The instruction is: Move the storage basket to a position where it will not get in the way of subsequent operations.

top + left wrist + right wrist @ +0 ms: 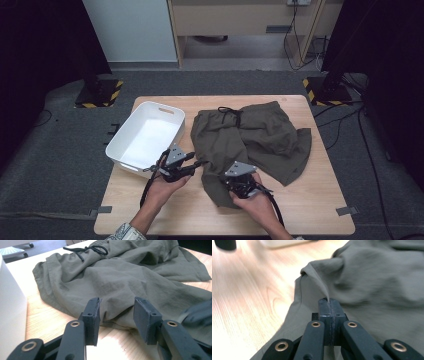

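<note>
Two hand-held grippers: right (329, 301) pinches olive shorts (372, 282); left (117, 315) spread. We judge the fabric limp, light; grip hems.

1. Floor (60, 150): grey carpet, dark towards the left and right edges of the high view.
2. Light wooden table (300, 200) at centre; grey tape tabs by its near corners.
3. Two black stand bases with yellow-black hazard tape (100, 92), (325, 90) behind the table.
4. Far wall: pale panel (130, 30) beside light wood furniture (240, 20).
5. Black cables (300, 45) trail on the floor, far right.
</note>
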### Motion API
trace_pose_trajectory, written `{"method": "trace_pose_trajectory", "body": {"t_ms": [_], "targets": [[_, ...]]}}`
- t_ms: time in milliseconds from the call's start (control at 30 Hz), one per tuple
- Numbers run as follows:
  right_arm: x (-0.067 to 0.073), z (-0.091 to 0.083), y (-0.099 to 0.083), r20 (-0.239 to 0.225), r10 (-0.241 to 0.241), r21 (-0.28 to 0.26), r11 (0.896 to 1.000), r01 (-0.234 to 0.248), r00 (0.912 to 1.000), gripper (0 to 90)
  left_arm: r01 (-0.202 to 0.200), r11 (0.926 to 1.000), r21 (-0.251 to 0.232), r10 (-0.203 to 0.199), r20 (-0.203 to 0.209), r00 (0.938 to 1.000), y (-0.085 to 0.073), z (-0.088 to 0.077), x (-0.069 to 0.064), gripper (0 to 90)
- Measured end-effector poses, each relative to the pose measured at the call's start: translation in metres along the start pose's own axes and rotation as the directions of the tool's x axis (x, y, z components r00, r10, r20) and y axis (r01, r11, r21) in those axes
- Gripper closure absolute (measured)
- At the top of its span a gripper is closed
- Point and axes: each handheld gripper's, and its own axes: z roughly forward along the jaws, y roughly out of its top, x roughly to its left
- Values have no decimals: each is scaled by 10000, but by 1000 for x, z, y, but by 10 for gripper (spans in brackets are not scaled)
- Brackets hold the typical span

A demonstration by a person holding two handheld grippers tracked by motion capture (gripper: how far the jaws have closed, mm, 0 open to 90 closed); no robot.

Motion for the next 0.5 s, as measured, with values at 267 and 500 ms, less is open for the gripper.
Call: {"method": "trace_pose_trajectory", "body": {"t_ms": [267, 500], "targets": [[-40, -7, -20, 947, 881, 883, 9914, -965, 9916, 900, -142, 9985, 528, 154, -215, 9997, -6, 24, 1, 549], [-43, 4, -29, 792, 615, 1491, 9861, -728, 9950, 900, -459, 9924, 1143, 500, -334, 9982, -12, 57, 2, 511]]}}
